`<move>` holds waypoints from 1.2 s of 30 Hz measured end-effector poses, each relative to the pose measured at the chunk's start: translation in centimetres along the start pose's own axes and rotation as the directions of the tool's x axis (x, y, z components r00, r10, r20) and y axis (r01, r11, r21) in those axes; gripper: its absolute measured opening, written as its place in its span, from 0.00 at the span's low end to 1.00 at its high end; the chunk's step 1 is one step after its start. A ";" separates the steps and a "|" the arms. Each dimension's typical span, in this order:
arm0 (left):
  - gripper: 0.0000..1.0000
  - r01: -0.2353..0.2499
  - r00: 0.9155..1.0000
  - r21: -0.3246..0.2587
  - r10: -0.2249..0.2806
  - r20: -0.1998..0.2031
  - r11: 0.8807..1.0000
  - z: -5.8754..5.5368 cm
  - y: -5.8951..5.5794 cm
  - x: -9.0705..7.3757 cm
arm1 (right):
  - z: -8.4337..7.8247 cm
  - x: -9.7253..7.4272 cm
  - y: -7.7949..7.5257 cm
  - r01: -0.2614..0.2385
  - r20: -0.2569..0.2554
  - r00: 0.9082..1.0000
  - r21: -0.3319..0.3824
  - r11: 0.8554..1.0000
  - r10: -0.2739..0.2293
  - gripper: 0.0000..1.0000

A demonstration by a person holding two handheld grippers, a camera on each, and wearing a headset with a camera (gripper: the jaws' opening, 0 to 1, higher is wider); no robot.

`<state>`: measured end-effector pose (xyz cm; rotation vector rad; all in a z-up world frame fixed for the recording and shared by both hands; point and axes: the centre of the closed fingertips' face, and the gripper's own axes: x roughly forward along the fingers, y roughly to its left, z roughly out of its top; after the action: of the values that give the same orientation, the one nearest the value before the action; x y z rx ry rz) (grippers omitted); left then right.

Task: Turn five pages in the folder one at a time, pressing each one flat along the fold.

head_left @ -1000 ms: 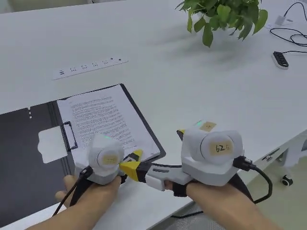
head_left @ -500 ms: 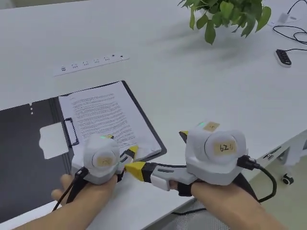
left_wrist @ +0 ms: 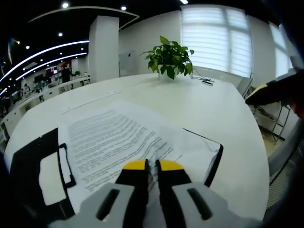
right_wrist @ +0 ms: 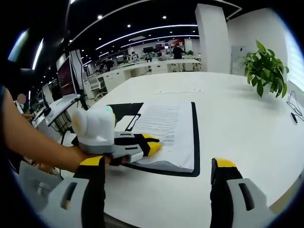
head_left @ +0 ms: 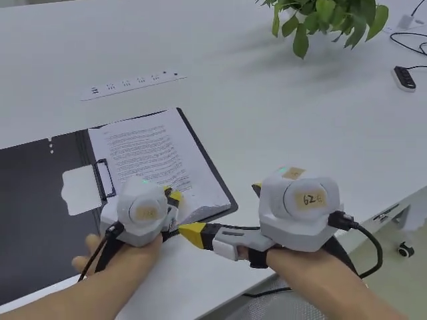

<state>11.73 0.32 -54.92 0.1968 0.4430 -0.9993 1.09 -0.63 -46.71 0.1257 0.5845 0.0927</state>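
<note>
My right gripper (right_wrist: 157, 164) hangs jaws spread wide, just off the folder's (head_left: 40, 187) near edge. My left gripper (left_wrist: 153, 166) is pinched almost closed over the printed page (head_left: 147, 157); I can't tell if paper's caught. The flat black folder lies open lower left, long axis running up-frame, with smooth white table (head_left: 267, 100) spreading wide toward the leafy plant (head_left: 327, 17).

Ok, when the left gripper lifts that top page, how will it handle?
Probably floppy: the top page is one thin printed sheet, so it should sag and curl from wherever the left gripper pinches it. Likely very light, but it seems clamped by the clip at the fold side, so it should swing over rather than slide free.
</note>
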 end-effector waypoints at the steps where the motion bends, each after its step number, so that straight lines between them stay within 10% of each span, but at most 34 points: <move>1: 0.06 0.000 1.000 -0.021 0.000 -0.001 1.000 0.0 -0.1 0.0 | -0.1 0.2 0.0 -0.003 -0.002 1.000 0.001 1.000 0.003 0.92; 6: 0.05 -0.006 1.000 -0.091 0.006 -0.001 0.996 -0.1 -0.2 0.0 | -0.3 1.0 0.4 -0.034 0.005 0.999 0.097 0.995 0.033 0.81; 16: 0.05 -0.003 1.000 -0.114 0.003 0.000 0.994 -0.1 -0.3 -0.1 | -1.4 3.4 0.5 -0.072 0.006 0.997 0.380 0.922 0.076 0.45; 20: 0.05 -0.003 1.000 -0.112 0.003 0.000 0.994 -0.1 -0.4 -0.2 | -1.9 4.4 0.8 -0.088 0.007 0.995 0.475 0.876 0.096 0.41; 36: 0.05 -0.001 1.000 -0.117 0.001 0.003 0.993 0.0 -0.3 -0.2 | -2.3 6.5 0.4 -0.093 0.039 0.995 0.602 0.793 0.088 0.38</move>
<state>11.35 0.33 -54.84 0.0904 0.4976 -0.9697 5.21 0.82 -52.07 0.7832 0.5827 -0.0061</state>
